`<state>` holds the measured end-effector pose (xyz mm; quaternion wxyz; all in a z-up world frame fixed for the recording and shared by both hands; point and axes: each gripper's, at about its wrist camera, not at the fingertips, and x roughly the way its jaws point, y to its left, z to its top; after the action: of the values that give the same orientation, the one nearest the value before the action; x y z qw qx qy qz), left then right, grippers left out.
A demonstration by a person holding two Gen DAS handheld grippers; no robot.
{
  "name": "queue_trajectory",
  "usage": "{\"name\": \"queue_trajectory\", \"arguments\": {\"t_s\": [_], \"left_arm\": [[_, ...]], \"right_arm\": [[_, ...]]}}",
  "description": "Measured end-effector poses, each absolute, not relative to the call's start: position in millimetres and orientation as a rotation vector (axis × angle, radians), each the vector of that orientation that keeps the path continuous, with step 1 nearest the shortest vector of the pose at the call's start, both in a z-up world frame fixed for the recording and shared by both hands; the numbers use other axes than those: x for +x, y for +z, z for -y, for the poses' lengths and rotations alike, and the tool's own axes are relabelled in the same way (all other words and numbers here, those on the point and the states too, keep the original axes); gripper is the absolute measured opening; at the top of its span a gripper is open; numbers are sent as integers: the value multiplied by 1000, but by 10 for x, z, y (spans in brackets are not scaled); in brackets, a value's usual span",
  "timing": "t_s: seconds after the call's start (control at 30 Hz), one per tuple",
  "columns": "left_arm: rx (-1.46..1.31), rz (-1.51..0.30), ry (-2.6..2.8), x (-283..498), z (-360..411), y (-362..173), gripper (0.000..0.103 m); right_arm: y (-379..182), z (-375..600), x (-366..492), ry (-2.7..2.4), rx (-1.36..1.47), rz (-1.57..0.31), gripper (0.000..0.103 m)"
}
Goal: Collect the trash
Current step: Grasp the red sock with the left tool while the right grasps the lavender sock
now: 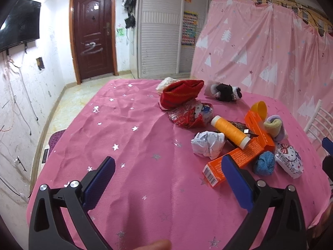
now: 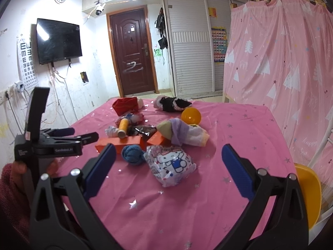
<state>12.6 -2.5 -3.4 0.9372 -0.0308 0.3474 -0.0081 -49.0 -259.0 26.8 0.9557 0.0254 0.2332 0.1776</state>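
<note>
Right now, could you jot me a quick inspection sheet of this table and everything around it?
Surface: pink star-print tablecloth, wrinkled.
Job's things: crumpled paper ball, Hello Kitty wrapper, red crushed wrapper, orange cartons.
Clutter: orange thread spool, blue knitted ball, socks, yellow ball.
Grippers: left hand-held gripper open, empty; right hand-held gripper open, empty.
Cables: loose wires on the wall.
Surroundings: door, TV, pink curtain.
</note>
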Motion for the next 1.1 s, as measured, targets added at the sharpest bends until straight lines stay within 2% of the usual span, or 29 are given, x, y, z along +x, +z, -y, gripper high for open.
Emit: {"name": "queue_trajectory", "arguments": {"t_s": [0.2, 0.43, 0.5, 0.63, 0.9, 1.03, 1.1], "left_arm": [[-54, -715, -54, 361, -56, 336, 95], [-38, -839, -104, 972, -123, 522, 94], [-26, -884, -128, 1146, -108, 510, 90], [9, -974, -153, 1459, -62, 435, 74], [58, -1044, -197, 1686, -8, 311, 65], [50, -1072, -217, 1756, -1, 294, 42], [49, -1080, -228, 1765, -2, 286, 36]], "right_arm": [[375, 2683, -248, 387, 128, -516, 98], [482, 2597, 161, 399, 111, -619, 98], [465, 2595, 290, 412, 138, -665, 98], [351, 2593, 602, 424, 192, -793, 98], [155, 2653, 936, 411, 297, -925, 98], [108, 2563, 975, 398, 242, -954, 98], [89, 2523, 1000, 393, 224, -967, 98]]}}
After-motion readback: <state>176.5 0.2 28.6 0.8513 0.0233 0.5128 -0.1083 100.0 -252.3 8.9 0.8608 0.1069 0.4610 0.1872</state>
